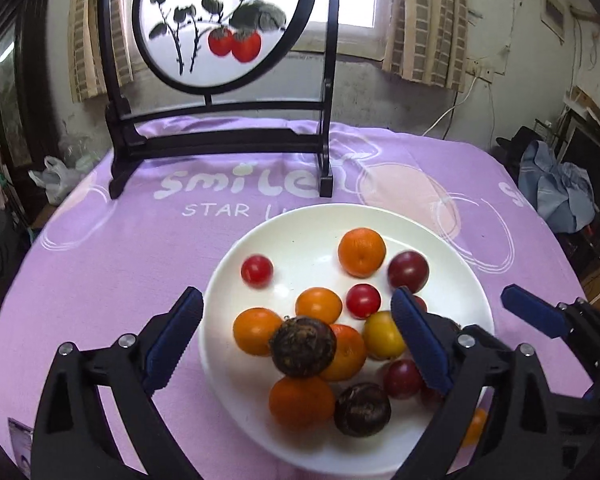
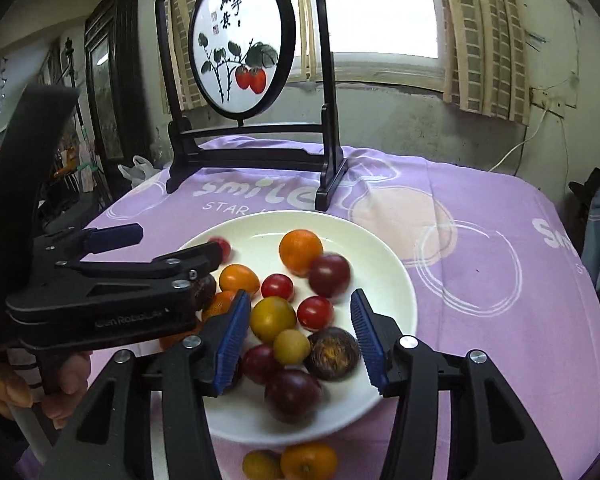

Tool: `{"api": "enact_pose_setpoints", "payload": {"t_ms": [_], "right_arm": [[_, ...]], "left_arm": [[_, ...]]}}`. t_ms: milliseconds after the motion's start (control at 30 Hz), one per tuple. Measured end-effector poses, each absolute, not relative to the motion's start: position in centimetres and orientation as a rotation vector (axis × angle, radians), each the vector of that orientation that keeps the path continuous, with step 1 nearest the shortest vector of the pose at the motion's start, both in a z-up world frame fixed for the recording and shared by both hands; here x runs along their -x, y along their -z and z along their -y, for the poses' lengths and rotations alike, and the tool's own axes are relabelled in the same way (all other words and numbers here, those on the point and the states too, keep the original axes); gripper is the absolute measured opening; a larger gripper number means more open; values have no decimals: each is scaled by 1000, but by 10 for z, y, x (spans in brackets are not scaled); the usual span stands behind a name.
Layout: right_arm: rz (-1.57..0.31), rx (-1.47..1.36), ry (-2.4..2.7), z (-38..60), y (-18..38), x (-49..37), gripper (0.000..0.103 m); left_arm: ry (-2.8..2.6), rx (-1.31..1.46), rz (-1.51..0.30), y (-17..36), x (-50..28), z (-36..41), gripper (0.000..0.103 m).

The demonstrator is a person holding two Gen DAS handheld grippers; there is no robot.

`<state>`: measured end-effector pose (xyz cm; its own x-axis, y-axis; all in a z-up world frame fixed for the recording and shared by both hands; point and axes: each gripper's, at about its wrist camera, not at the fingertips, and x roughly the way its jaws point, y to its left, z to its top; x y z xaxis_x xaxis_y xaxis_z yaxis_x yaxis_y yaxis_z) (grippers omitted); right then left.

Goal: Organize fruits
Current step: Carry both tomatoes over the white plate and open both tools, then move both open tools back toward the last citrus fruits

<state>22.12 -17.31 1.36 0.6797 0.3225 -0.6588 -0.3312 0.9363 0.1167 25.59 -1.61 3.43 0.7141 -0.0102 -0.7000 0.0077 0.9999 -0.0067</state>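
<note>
Left gripper [image 1: 296,336]: fingers spread wide over the near half of the white plate [image 1: 236,392], holding nothing; its right finger hides part of the fruit behind it.
Right gripper [image 2: 298,340]: fingers apart over the near side of the plate, holding nothing; a yellow fruit [image 2: 291,346] and a dark wrinkled fruit [image 2: 332,353] lie between them.
Off the plate: an orange fruit [image 2: 309,461] and a smaller yellow one [image 2: 262,465] rest on the cloth just beside the near rim, cut by the picture edge.
Person's hand [image 2: 4,388]: lower left of the right wrist view, gripping the left gripper's handle, mostly cut off.
Hidden: in the right wrist view the left gripper's black body covers the left side of the plate; a red fruit behind its tip is blurred.
Fruit pile: oranges, red cherry tomatoes, dark purple plums and brown wrinkled fruits, clustered toward the near side; one brown fruit [image 1: 303,346] sits on top of two oranges.
Farther fruit: one orange [image 1: 361,252] and a red tomato [image 1: 257,270] lie apart toward the far side of the plate.
Gripper lettering: white print on the left gripper's body, too smeared to read with certainty.
Tablecloth [image 1: 112,264]: purple, printed "smile" and "STAR", both partly hidden by the plate.
Round screen [image 1: 220,20]: black stand beyond the plate, painted with red fruit, leaves and brush characters too small to make out.
</note>
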Motion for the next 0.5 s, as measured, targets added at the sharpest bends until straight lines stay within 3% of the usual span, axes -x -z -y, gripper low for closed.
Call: {"api": "enact_pose_setpoints", "payload": {"t_ms": [233,500], "right_arm": [[-743,12,-356,196,-11,-170,58],[-803,-54,-309,226,14,-124,58]], "left_arm": [[25,23,-781,-37,-195,16,96],[53,67,-907,10,-127,11,96]]}}
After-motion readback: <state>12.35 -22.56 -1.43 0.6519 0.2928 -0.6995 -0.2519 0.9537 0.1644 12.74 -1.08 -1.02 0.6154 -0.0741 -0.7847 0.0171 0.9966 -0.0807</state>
